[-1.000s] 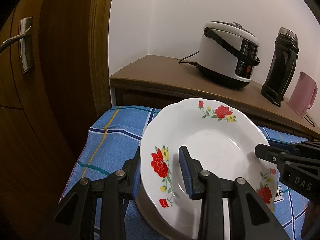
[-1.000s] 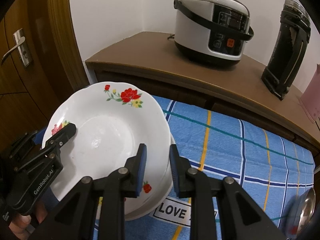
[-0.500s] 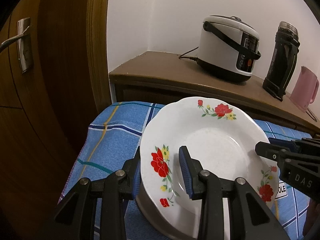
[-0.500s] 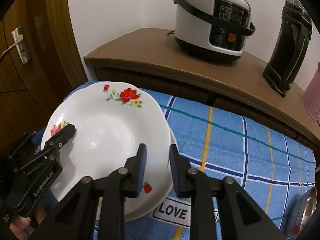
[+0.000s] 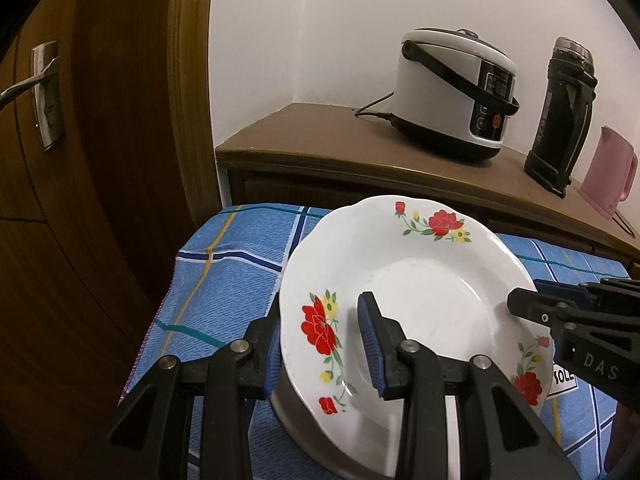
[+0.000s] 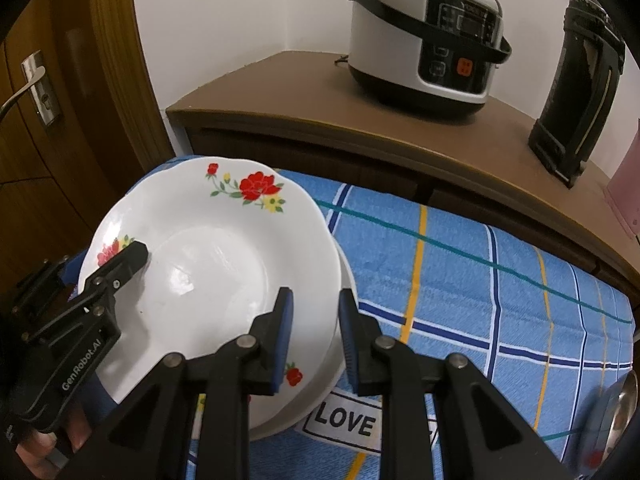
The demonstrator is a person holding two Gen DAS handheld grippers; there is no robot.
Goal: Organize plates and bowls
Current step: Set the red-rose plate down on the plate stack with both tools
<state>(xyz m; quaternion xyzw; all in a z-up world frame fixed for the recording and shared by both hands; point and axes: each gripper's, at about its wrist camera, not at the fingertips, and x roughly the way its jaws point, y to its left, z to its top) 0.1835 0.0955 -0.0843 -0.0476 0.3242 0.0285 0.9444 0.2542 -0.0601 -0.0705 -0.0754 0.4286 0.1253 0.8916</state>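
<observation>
Plate (image 5: 420, 304) atop bowl (image 5: 296, 420), on tablecloth (image 5: 224, 292)

Beyond the claw tips, a blue plaid cloth (image 6: 460, 280) with yellow, white and teal lines covers the table, a "LOVE" patch (image 6: 346, 420) just below them. Farther ahead on a brown wooden sideboard (image 5: 320, 148) stand a white-and-black rice cooker (image 5: 456, 92), a tall black flask (image 5: 560, 116) and a pink jug (image 5: 608, 172). Left of the claw, a brown wooden door with a metal handle (image 5: 40, 88).
</observation>
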